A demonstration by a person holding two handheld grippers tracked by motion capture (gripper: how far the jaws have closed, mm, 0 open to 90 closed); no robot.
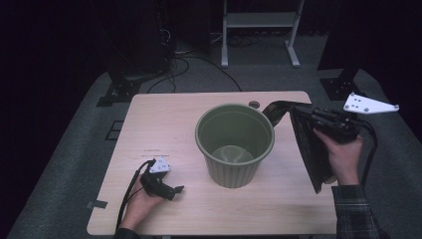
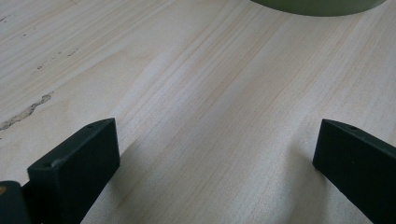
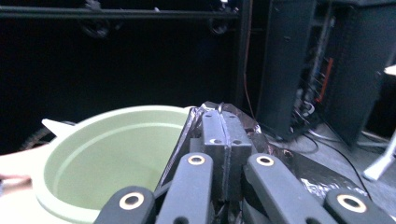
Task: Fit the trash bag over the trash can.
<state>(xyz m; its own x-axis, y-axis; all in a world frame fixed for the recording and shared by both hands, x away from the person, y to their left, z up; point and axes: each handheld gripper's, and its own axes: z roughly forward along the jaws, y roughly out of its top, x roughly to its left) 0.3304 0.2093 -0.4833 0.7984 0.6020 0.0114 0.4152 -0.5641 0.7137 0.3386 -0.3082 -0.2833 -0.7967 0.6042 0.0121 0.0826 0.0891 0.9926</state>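
Since black bin liner (image 1: 309,149) must go into green bin (image 1: 235,144), right gripper (image 3: 223,135) pinches liner edge, lifted just right of bin; left gripper (image 2: 217,154) unclenched, idle left of bin.

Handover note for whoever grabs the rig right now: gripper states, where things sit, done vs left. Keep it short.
Right gripper: shut on the black bag, held up beside the green bin, the bag hanging down to the table.
Left gripper: open, holding nothing, resting on the table near the bin's left side.
Done: bag picked up.
Left: likely open the bag and line the bin, which looks bare inside.
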